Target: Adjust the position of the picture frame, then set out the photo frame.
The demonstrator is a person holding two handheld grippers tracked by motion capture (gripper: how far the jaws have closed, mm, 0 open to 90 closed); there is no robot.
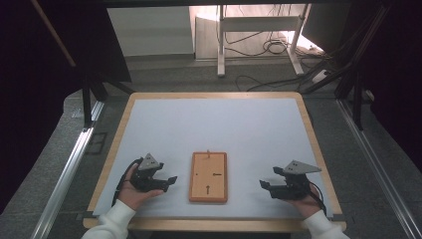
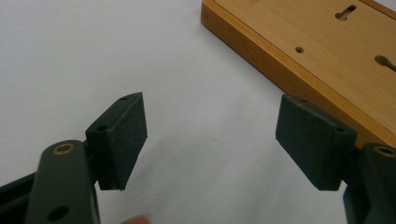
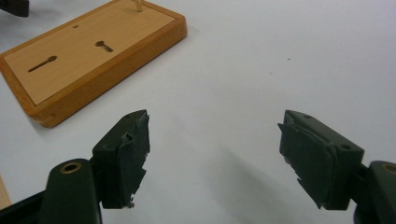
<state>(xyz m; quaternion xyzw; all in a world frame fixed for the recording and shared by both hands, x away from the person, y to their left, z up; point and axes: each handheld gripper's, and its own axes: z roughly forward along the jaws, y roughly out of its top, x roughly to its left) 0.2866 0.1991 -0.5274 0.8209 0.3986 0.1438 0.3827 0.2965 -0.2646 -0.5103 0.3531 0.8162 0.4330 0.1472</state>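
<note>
Wooden board (image 1: 208,177) on white mat (image 1: 214,129) between wide-open, empty left tongs (image 1: 169,182) and right tongs (image 1: 265,187).

The left gripper (image 2: 212,140) hangs low over the white counter (image 2: 93,51), its jaws wide apart with nothing between the pads (image 2: 126,137). A wooden board (image 2: 299,51) lies at the upper right, just beyond the right pad, with keyhole slots (image 2: 346,11) and a small hole in its top.
</note>
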